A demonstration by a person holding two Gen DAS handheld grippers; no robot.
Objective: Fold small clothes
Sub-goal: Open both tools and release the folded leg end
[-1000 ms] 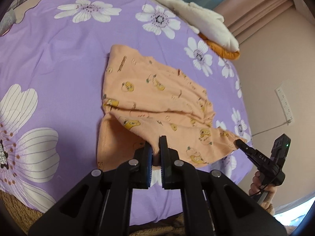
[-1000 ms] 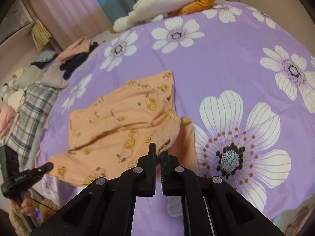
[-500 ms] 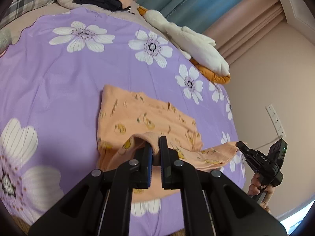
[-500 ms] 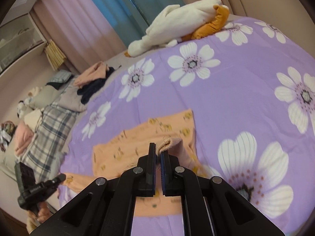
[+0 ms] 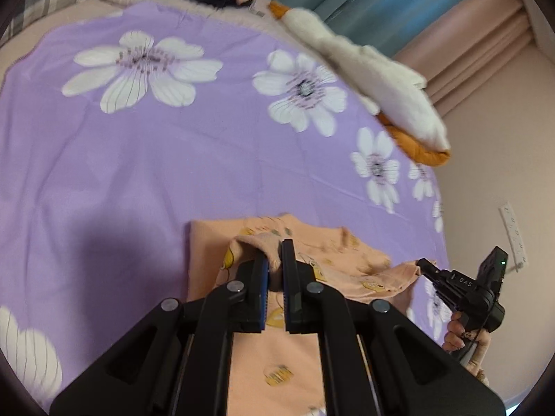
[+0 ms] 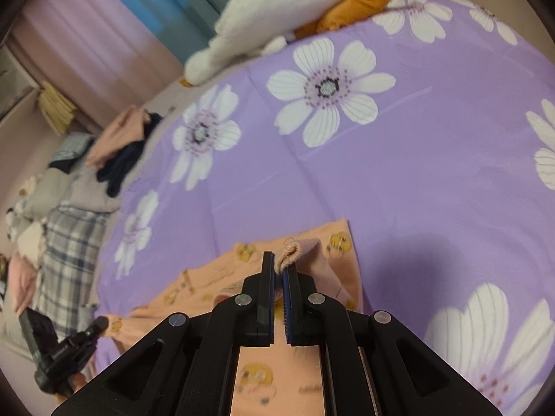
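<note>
A small peach garment [image 5: 340, 260] printed with yellow cartoon figures lies on the purple flowered bedspread [image 5: 138, 159], partly lifted off it. My left gripper [image 5: 273, 253] is shut on one bunched corner of it. In the right wrist view my right gripper [image 6: 278, 267] is shut on another corner of the same peach garment [image 6: 222, 277]. Each gripper shows in the other's view, the right gripper [image 5: 425, 265] at the lower right and the left gripper [image 6: 100, 322] at the lower left, both pinching the cloth. The held edge hangs between them above the rest of the garment.
A white and orange plush toy [image 5: 388, 93] lies along the far edge of the bed near the curtains [image 5: 381, 0]. Dark and pink clothes [image 6: 121, 149] and a plaid cloth [image 6: 66, 260] are heaped at one side. A wall socket strip [image 5: 513, 228] is on the wall.
Both grippers have carried the held corners across the garment toward its far edge. The cloth now doubles over itself, and much less of it shows beyond the fingers.
</note>
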